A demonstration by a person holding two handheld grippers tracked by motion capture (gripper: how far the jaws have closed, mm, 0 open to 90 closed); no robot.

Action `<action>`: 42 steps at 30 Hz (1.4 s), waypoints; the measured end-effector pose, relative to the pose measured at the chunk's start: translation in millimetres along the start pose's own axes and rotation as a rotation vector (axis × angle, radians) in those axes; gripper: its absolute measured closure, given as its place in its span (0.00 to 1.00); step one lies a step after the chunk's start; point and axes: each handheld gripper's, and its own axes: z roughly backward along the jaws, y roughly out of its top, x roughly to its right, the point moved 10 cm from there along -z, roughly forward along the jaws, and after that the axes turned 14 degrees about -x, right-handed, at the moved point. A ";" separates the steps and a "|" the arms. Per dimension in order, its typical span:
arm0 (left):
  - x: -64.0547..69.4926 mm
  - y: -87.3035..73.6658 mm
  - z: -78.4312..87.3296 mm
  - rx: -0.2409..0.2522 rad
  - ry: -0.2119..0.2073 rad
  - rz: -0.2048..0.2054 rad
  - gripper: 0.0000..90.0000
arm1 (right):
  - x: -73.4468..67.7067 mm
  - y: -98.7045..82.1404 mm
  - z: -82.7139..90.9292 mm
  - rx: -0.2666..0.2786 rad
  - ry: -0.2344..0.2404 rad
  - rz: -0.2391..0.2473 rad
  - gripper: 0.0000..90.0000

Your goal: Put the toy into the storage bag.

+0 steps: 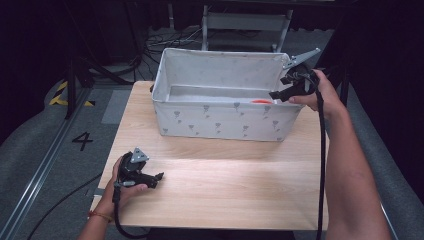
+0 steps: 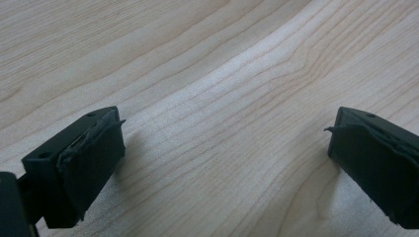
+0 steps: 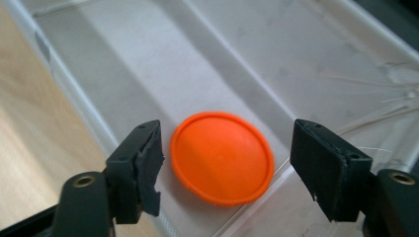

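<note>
High view, near to far: pale wood-grain tabletop [image 1: 220,185], rectangular, smooth laminate look. At its near left corner the left hand [image 1: 116,187] holds the left gripper [image 1: 150,179] low over the wood, grey three-cornered plate on top, black cable looping off the near edge. Left gripper view: two blocky black fingers [image 2: 84,158] w/ ragged rubbery pads, spread wide apart, nothing btwn them but bare grain.

Farther back, center-far on the tabletop, sits a rectangular fabric bin [image 1: 220,122], whitish cloth w/ small grey printed motifs, soft upright walls, open top. Right forearm runs up the right side; the right hand [image 1: 320,95] holds the right gripper [image 1: 276,95] at the bin's right end, tilted down over the rim into the bin, cable trailing back along the arm.

Inside, on the bin floor near the right end, lies an orange disc [image 3: 222,157]: round, flat, smooth plastic w/ a thin raised rim; seen in high view as a thin orange sliver [image 1: 260,101]. Right gripper view: the fingers [image 3: 141,163] are open wide, one each side of the disc, clear of it, gripping nothing.

Beyond the tabletop: grey floor, dark cables, a metal frame [image 1: 245,22].
</note>
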 end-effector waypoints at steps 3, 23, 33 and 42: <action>0.0 0.0 0.0 0.000 0.001 0.000 0.01 | 0.1 -0.9 8.1 0.036 -0.022 -0.028 0.25; -0.1 0.0 0.0 0.000 0.001 0.000 0.01 | 6.2 -38.3 48.6 0.148 -0.125 -0.147 0.27; 0.0 0.0 0.0 0.000 0.001 0.000 0.01 | -4.0 -55.6 60.1 0.160 -0.145 -0.145 0.27; 0.0 0.0 0.0 0.000 0.001 0.000 0.01 | -20.7 -71.0 69.4 0.176 -0.145 -0.118 0.27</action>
